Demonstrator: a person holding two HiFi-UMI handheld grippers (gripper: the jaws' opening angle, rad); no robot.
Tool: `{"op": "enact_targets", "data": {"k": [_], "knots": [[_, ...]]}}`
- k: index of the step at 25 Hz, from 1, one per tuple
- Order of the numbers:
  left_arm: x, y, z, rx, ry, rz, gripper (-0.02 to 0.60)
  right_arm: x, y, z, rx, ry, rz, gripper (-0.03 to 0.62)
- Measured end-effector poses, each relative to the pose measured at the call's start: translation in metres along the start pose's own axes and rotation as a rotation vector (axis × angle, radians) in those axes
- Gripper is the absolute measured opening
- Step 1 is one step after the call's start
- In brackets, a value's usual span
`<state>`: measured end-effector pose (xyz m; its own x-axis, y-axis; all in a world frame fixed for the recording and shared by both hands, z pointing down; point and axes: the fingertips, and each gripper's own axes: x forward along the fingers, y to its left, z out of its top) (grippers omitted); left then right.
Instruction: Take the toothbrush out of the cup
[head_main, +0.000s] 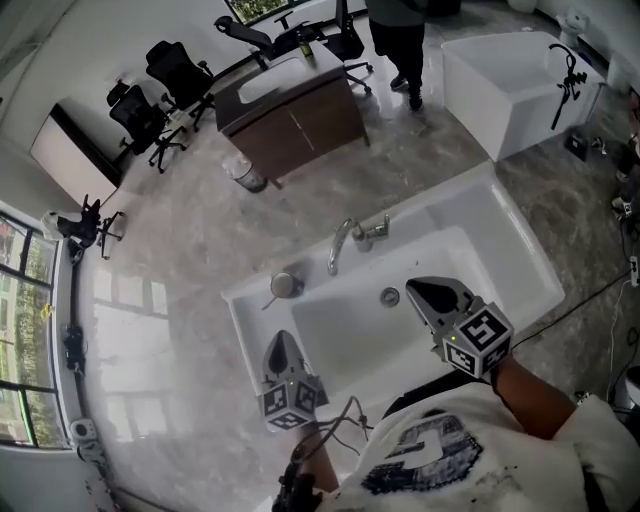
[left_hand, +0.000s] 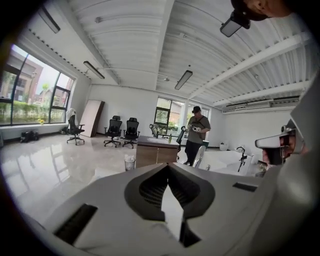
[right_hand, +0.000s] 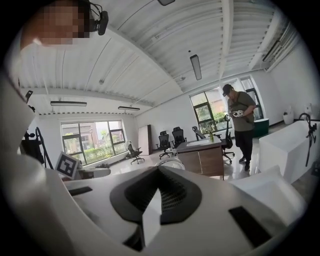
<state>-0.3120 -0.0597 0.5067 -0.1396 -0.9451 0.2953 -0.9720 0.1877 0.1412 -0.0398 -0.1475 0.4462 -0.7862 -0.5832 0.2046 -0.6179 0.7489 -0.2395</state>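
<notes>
In the head view a round metal cup (head_main: 286, 285) stands on the rim of the white basin (head_main: 480, 225), left of the tap. A thin handle, apparently the toothbrush (head_main: 270, 300), sticks out of the cup toward the near left. My left gripper (head_main: 283, 338) hovers over the basin's near left corner, a little short of the cup, jaws together and holding nothing. My right gripper (head_main: 416, 286) hangs over the basin by the drain, also shut and empty. Both gripper views point up into the room, with the left gripper (left_hand: 167, 165) and right gripper (right_hand: 159, 170) closed at their tips; neither shows the cup clearly.
A chrome tap (head_main: 345, 240) rises at the basin's far rim, and the drain (head_main: 390, 296) lies in its floor. Beyond are a brown cabinet (head_main: 295, 120), a small bin (head_main: 245, 175), a white tub (head_main: 510, 90), office chairs (head_main: 165, 85) and a standing person (head_main: 400, 40).
</notes>
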Motion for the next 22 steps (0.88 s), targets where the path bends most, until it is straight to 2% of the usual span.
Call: {"op": "enact_targets", "data": {"k": [3,5,11,16,22], "knots": [[0.023,0.026,-0.033,-0.126,0.049,0.058,0.009,0.014,-0.001,-0.003,-0.004,0.013,0.017,0.003],[0.038,0.04,-0.051,-0.18,0.082,0.087,0.013,0.021,-0.003,-0.007,-0.011,0.03,0.026,0.003],[0.079,0.073,-0.092,-0.219,0.183,0.148,0.088,0.024,-0.012,-0.01,-0.02,0.059,0.011,0.003],[0.105,0.097,-0.109,-0.291,0.185,0.23,0.107,0.024,-0.031,-0.015,-0.032,0.088,-0.013,0.003],[0.12,0.117,-0.114,-0.318,0.184,0.283,0.107,0.029,-0.038,-0.01,-0.039,0.094,-0.031,0.003]]}}
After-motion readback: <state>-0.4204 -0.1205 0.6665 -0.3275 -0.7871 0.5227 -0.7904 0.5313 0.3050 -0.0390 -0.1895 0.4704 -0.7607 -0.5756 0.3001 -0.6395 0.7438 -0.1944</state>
